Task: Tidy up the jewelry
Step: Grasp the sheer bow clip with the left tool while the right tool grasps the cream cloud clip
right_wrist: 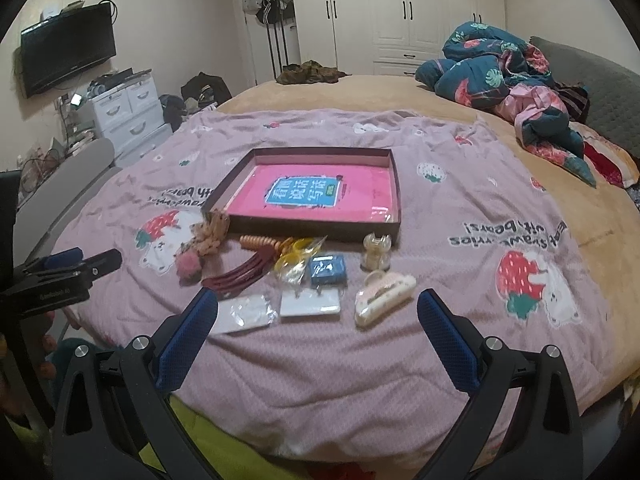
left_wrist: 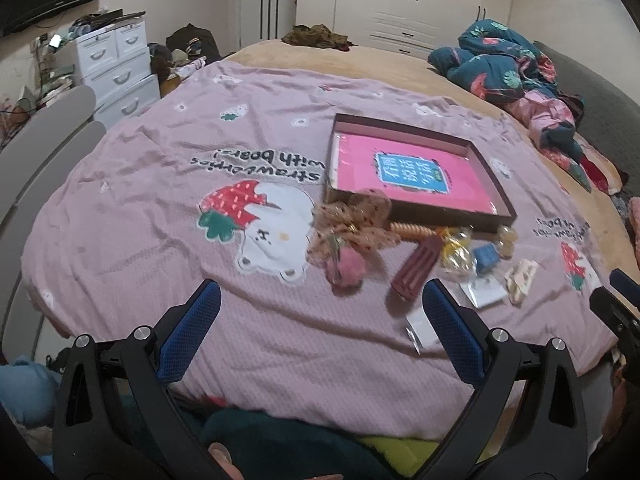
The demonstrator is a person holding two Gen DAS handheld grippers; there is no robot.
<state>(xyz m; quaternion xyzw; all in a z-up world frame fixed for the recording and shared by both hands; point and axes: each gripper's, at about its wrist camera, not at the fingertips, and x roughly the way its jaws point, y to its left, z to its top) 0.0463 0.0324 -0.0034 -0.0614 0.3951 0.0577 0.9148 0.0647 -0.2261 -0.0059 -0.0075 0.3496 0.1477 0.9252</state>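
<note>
Both tongs idle: left tongs (left_wrist: 320, 320) and right tongs (right_wrist: 318, 320) spread wide, nothing between the blue pads, hovering low in frame over the near edge of the bed.

Largest first. Pink blanket (right_wrist: 320, 360): soft woven cover, wrinkled, will give under any press, so I expect small items to sink and slide when nudged. Tray box (right_wrist: 394, 196), centre of frame: shallow stiff card walls, glossy pink book lying flat inside. Likely the destination; rigid, light.

Jewelry and hair pieces cluster just in front of the tray's near wall, lower centre. Maroon clip (right_wrist: 236, 278): long, ridged, hard plastic; I'd grip across its narrow width. Cream claw clip (right_wrist: 384, 294): curved, smooth, probably slippery; take it across the spine, not the teeth. Fabric bow (right_wrist: 210, 232): floppy gauze, compresses, any pinch works. Two flat clear packets (right_wrist: 248, 312) (right_wrist: 310, 304): thin, slick, hardest to lift off soft cloth; edge pinch. Blue box (right_wrist: 328, 270): small, square, firm. Pink pompom (right_wrist: 189, 266): fuzzy, featherlight. Small clear clip (right_wrist: 376, 256): looks brittle.
</note>
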